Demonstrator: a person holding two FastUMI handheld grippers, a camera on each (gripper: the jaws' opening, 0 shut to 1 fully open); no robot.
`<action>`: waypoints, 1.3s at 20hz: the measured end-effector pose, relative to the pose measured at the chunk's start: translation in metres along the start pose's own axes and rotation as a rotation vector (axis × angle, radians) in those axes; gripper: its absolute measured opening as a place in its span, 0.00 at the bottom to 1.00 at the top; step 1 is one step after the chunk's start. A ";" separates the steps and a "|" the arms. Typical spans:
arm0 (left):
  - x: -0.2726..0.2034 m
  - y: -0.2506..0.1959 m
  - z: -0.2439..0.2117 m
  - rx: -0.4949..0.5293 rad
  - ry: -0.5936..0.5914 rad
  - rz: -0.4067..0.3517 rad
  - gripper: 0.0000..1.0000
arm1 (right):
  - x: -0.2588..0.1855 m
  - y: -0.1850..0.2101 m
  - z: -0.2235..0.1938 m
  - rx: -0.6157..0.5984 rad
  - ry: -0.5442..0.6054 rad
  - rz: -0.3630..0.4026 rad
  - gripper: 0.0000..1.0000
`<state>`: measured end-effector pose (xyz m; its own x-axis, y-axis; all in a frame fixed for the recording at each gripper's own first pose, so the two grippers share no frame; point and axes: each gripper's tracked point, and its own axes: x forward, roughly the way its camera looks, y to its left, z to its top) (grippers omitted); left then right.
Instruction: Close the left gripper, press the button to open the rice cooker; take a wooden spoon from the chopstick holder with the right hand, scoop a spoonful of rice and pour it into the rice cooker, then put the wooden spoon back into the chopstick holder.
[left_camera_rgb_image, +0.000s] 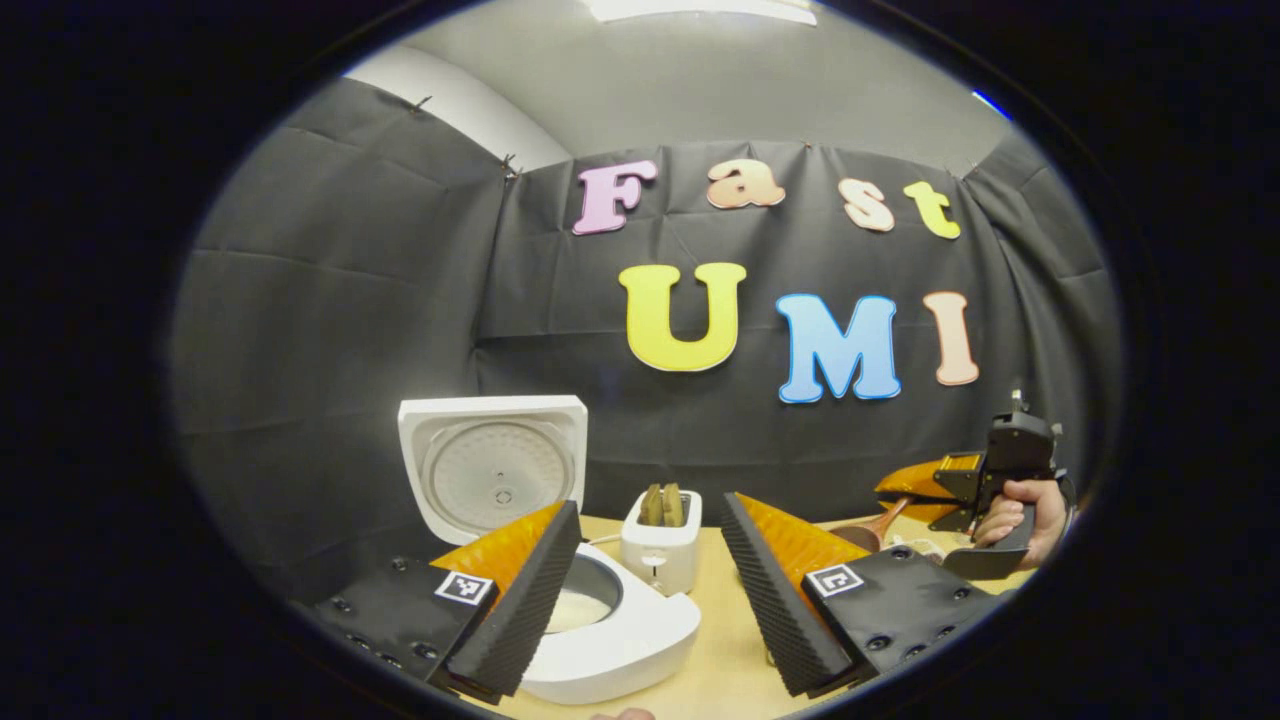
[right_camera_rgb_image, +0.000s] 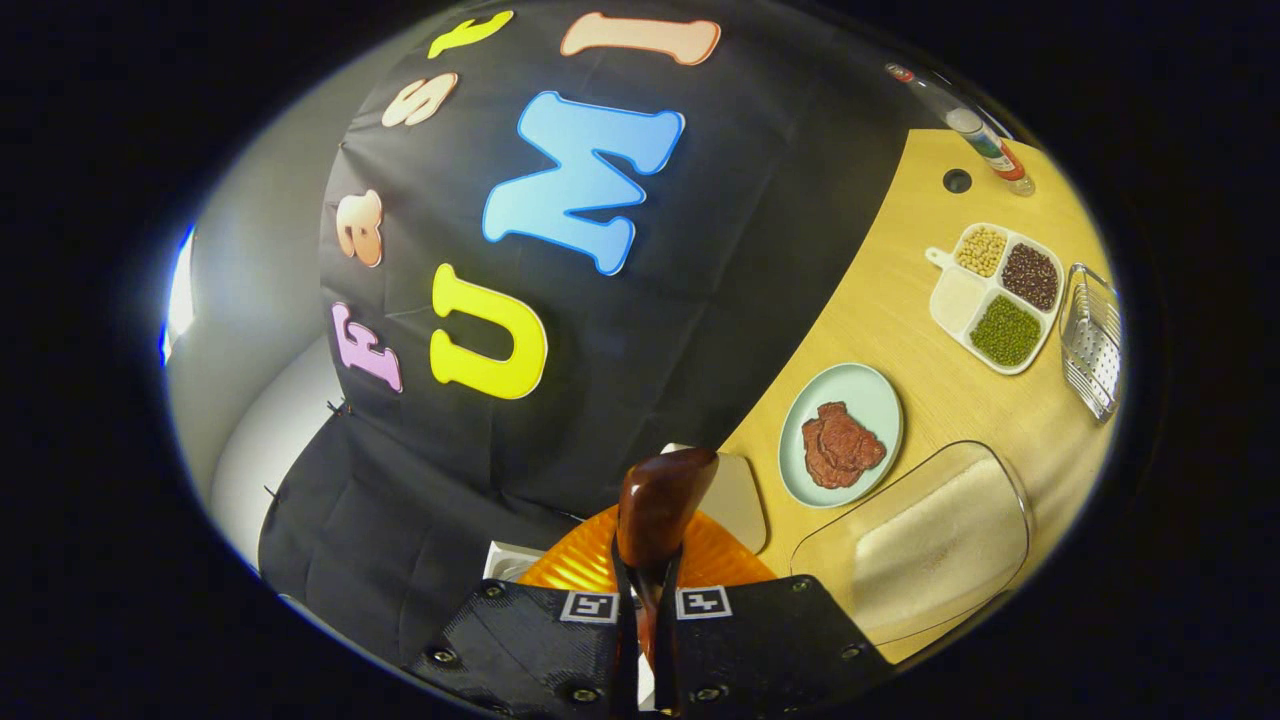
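The white rice cooker (left_camera_rgb_image: 620, 640) stands open in the left gripper view, its lid (left_camera_rgb_image: 492, 468) upright and pale rice in its pot (left_camera_rgb_image: 578, 608). My left gripper (left_camera_rgb_image: 650, 600) hovers open just in front of it, one finger over the pot's left rim. At the far right of that view a hand holds my right gripper (left_camera_rgb_image: 935, 485), with the brown wooden spoon (left_camera_rgb_image: 868, 533) hanging from it. In the right gripper view, my right gripper (right_camera_rgb_image: 647, 600) is shut on the wooden spoon's handle, and the spoon bowl (right_camera_rgb_image: 657, 505) points up. A clear tub of white rice (right_camera_rgb_image: 935, 545) lies to the right.
A white toaster (left_camera_rgb_image: 660, 550) with bread stands behind the cooker. On the wooden table (right_camera_rgb_image: 900, 290) are a pale plate with brown meat (right_camera_rgb_image: 840, 435), a divided dish of beans (right_camera_rgb_image: 995, 295), a wire rack (right_camera_rgb_image: 1090, 340) and a bottle (right_camera_rgb_image: 990, 145).
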<state>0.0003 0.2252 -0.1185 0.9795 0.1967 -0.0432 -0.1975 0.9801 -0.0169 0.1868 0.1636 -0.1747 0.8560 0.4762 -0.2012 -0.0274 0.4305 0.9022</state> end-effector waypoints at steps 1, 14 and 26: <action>-0.001 0.004 -0.002 0.002 0.001 0.004 1.00 | 0.004 0.006 -0.005 -0.008 0.008 0.007 0.06; -0.005 0.054 -0.013 -0.021 0.011 0.066 1.00 | 0.063 0.061 -0.061 0.055 0.099 0.079 0.06; 0.001 0.097 -0.021 -0.049 0.014 0.126 0.98 | 0.136 0.106 -0.124 -0.007 0.201 0.119 0.06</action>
<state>-0.0190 0.3204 -0.1409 0.9462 0.3175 -0.0621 -0.3210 0.9452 -0.0593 0.2363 0.3687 -0.1534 0.7268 0.6664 -0.1662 -0.1261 0.3674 0.9215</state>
